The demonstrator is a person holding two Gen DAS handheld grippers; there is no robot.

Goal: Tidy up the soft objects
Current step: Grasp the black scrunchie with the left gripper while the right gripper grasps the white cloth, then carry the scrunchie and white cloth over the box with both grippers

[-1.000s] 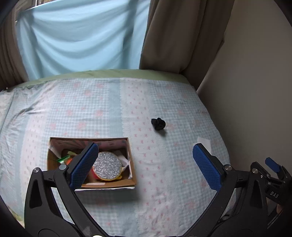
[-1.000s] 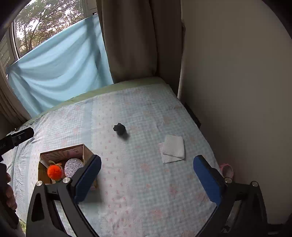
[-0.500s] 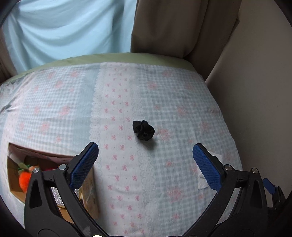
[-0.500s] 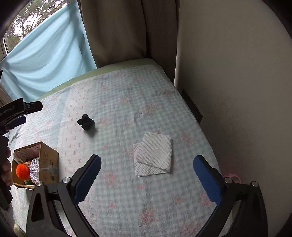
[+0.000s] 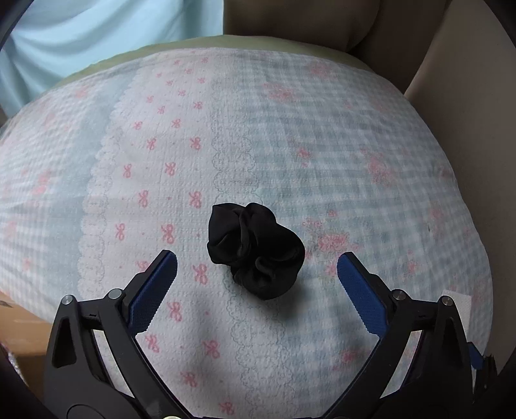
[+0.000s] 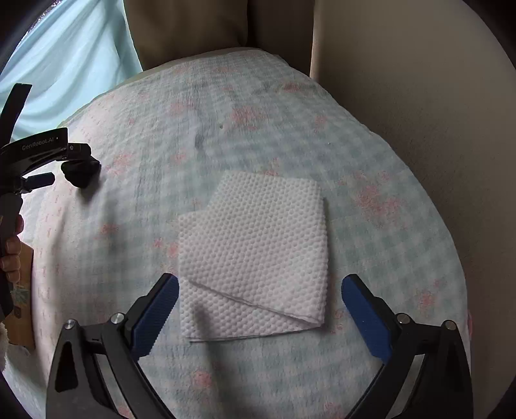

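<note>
A black scrunchie [image 5: 254, 248] lies crumpled on the patterned bedspread [image 5: 225, 145]. My left gripper [image 5: 256, 256] hangs just over it with its blue fingertips on either side; the jaws are closing, and the pads stand apart from the scrunchie. From the right wrist view the scrunchie [image 6: 82, 172] shows beside that gripper's black frame. A folded white dimpled cloth [image 6: 254, 245] lies flat on the bed. My right gripper [image 6: 260, 277] is open above its near edge, fingers wider than the cloth and touching nothing.
A cardboard box [image 6: 19, 290] sits at the left edge of the bed, with a person's hand [image 6: 11, 248] in front of it. A beige wall [image 6: 419, 112] borders the bed on the right, and curtains [image 5: 306, 19] hang behind. A corner of the white cloth [image 5: 458, 298] shows at the right.
Both grippers have dropped towards the bed and moved right. The scrunchie now lies between the left fingertips and the cloth between the right ones. The box has slid out to the left edge.
</note>
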